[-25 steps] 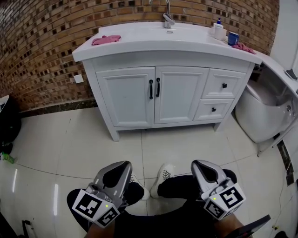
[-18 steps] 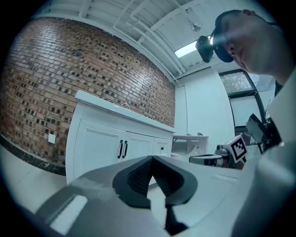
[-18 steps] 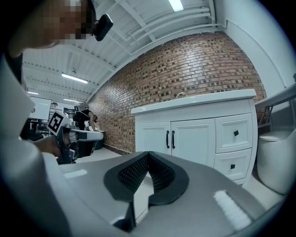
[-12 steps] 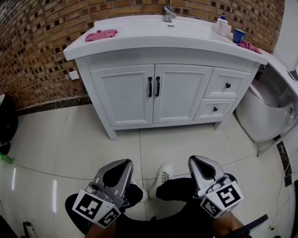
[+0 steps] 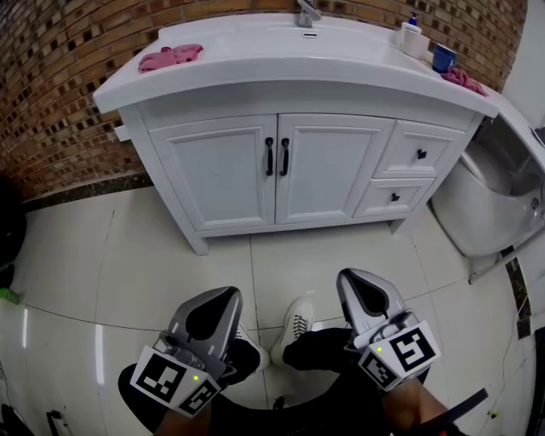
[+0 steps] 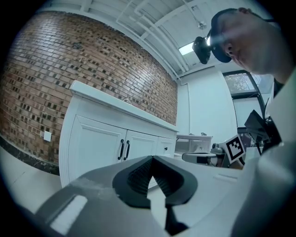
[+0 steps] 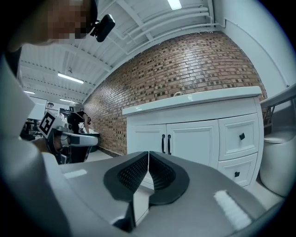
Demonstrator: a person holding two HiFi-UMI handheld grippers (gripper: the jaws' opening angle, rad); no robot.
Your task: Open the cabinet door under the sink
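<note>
The white vanity cabinet (image 5: 223, 223) stands ahead against the brick wall, with both doors closed. The left door (image 5: 217, 174) and right door (image 5: 328, 170) meet at two black vertical handles (image 5: 269, 157). My left gripper (image 5: 228, 295) is low over the floor, well short of the cabinet, with its jaws together on nothing. My right gripper (image 5: 352, 278) is level with it, also shut and empty. In the left gripper view the handles (image 6: 121, 149) lie beyond the closed left gripper (image 6: 151, 158). In the right gripper view they (image 7: 163, 144) sit beyond the closed right gripper (image 7: 148, 153).
Two small drawers (image 5: 420, 154) with black knobs sit right of the doors. A pink cloth (image 5: 170, 58), a faucet (image 5: 306, 15), a soap bottle (image 5: 411, 37) and a blue cup (image 5: 443, 58) are on the sink top. A white toilet (image 5: 490, 204) stands at right. My shoes (image 5: 294, 322) rest on the tiles.
The cabinet has grown larger and slid lower in the head view as I came closer. Both grippers keep their places and stay shut.
</note>
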